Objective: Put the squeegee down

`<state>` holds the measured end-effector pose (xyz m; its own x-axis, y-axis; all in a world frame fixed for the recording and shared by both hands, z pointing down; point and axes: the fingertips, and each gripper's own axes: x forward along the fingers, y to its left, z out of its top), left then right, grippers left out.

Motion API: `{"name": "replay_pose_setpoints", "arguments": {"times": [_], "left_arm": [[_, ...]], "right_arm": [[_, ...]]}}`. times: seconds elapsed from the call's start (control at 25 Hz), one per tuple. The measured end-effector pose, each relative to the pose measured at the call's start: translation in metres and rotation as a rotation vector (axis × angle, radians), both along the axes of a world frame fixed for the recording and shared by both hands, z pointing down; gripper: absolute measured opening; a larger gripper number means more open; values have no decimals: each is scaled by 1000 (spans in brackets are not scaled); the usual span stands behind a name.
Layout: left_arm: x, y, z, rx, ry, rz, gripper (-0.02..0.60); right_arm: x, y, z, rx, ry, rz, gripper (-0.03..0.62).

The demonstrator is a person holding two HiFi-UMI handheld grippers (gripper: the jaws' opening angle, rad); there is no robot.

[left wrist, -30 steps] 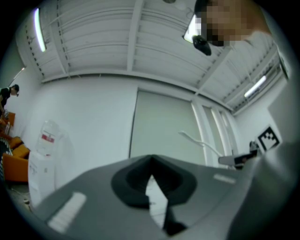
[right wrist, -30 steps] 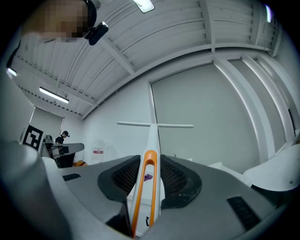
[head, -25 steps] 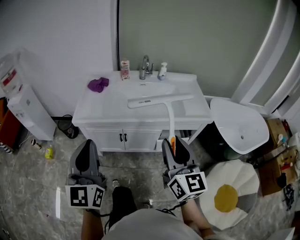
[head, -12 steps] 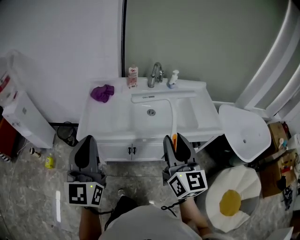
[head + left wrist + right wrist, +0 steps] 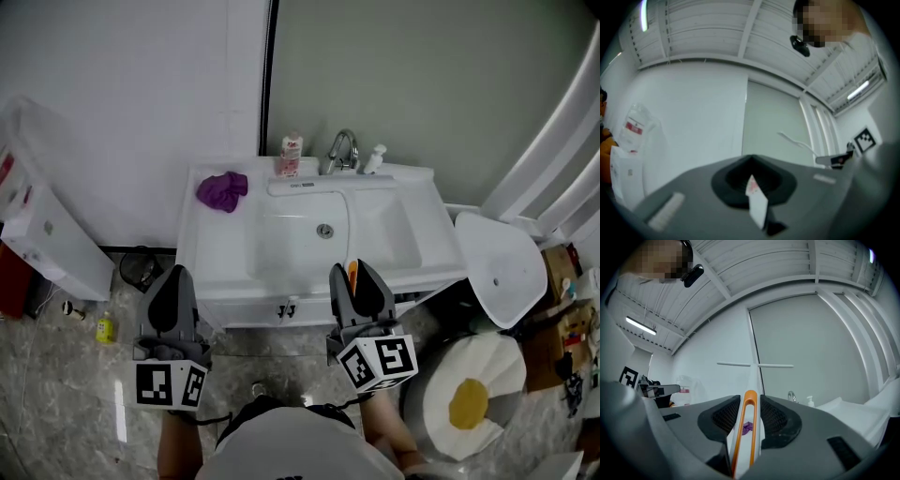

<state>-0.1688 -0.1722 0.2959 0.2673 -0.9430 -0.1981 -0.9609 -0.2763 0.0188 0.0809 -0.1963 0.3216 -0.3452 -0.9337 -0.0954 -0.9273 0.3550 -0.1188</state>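
The white squeegee (image 5: 330,184) hangs over the sink, its blade across the back by the faucet (image 5: 342,150). Its handle runs back to an orange loop end (image 5: 352,272). My right gripper (image 5: 358,283) is shut on that handle at the vanity's front edge. In the right gripper view the orange loop (image 5: 749,418) sits between the pads, and the blade (image 5: 754,365) shows as a level bar ahead. My left gripper (image 5: 172,292) hovers before the vanity's left front, jaws together and holding nothing. A small white slip (image 5: 757,204) shows at its seam.
The white vanity (image 5: 211,272) has a purple cloth (image 5: 222,189) at back left, and a pink bottle (image 5: 291,155) and soap dispenser (image 5: 375,157) beside the faucet. A white toilet (image 5: 502,267) and an egg-shaped cushion (image 5: 469,398) stand right. A white appliance (image 5: 47,244) stands left.
Both grippers have moved forward toward the sink. The squeegee blade has travelled from over the counter's middle to the back by the faucet.
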Motion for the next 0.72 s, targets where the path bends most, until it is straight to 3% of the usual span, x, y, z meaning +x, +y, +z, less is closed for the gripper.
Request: {"name": "replay_pose_setpoints", "arguments": {"times": [0.24,0.72], "left_arm": [[-29,-26,6,-4,9,5,8],[-35,-92,27,-46,29,20,8]], "right_arm": [[-28,-25,6,-22,-16,0,132],[-50,-91,36,-93,19,-14,132]]}}
